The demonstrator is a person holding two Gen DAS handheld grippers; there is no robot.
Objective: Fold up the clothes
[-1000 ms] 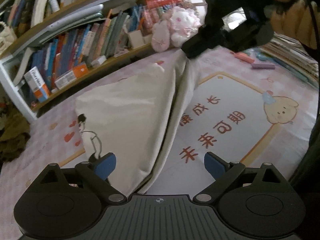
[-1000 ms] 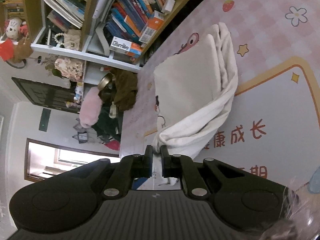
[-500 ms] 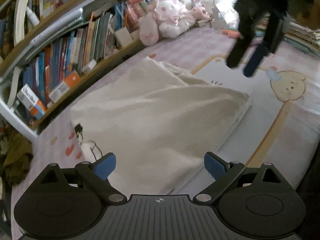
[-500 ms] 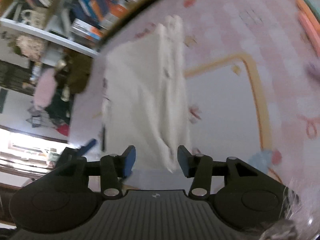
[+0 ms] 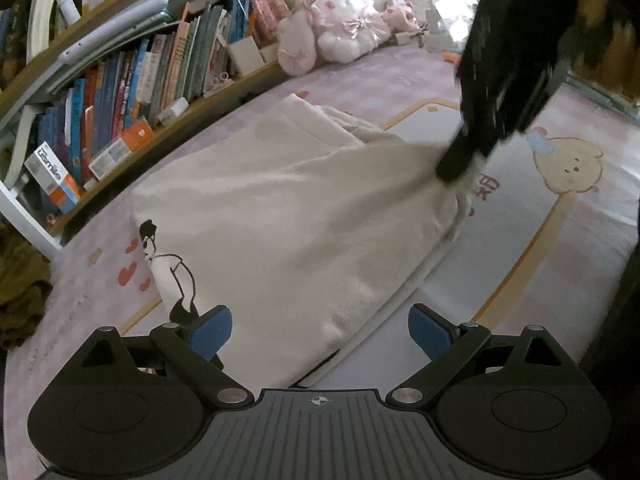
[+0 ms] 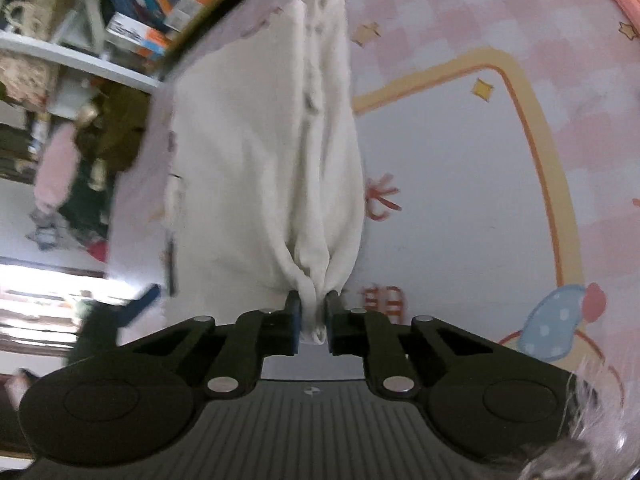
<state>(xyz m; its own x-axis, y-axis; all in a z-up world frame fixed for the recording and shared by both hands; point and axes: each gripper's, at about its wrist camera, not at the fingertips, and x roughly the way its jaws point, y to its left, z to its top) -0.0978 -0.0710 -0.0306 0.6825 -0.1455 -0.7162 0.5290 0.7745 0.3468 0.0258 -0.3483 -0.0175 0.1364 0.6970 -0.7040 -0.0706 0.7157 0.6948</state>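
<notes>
On mat (image 5: 560,240), cream garment (image 5: 288,216) (bunched)

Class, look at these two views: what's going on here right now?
A person holding a gripper in each hand is folding a white garment on a pink play mat. The right gripper is shut on a bunched edge of the garment, which gathers into pleats at its fingers. The left gripper is open above the near edge, holding nothing. A bookshelf stands behind.
</notes>
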